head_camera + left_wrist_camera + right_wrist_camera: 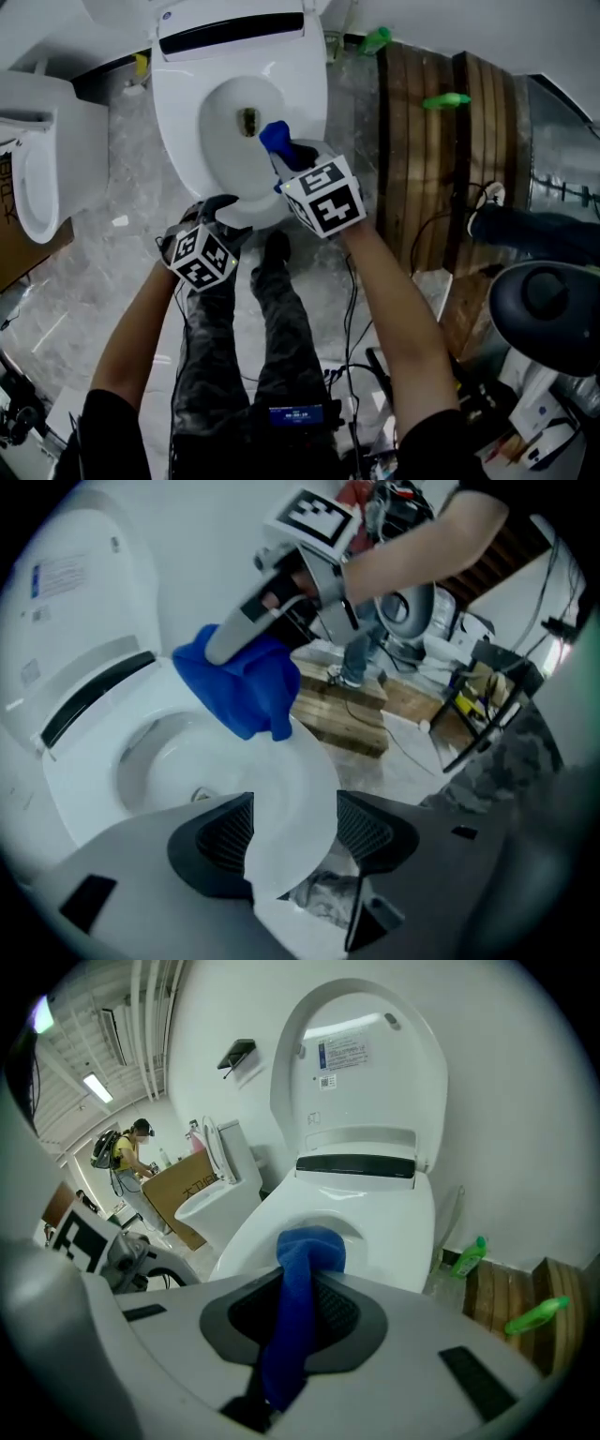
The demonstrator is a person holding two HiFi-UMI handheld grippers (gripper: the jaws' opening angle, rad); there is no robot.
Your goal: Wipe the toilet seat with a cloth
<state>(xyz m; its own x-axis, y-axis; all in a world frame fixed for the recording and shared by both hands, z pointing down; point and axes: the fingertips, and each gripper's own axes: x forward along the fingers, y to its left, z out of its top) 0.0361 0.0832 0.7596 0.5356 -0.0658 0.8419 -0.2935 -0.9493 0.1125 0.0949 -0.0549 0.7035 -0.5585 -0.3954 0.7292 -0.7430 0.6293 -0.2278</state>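
The cloth (275, 138) is pinched in the closed jaws of the right gripper (286, 161), its bunched end just above the seat (183, 112)'s near right rim, at the edge of the bowl (239, 101). The left gripper (217, 211) hovers at the seat's front edge, jaws apart, nothing in them. The loose end could dip into the bowl, or drag on the seat could pull the cloth free. Whether cloth touches seat I cannot tell — the right gripper covers the contact, and both grippers hide the seat's front.

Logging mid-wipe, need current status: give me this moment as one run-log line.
right gripper: shut on blue cloth, over toilet seat | left gripper: open, nothing gripped, at seat front | lid: up
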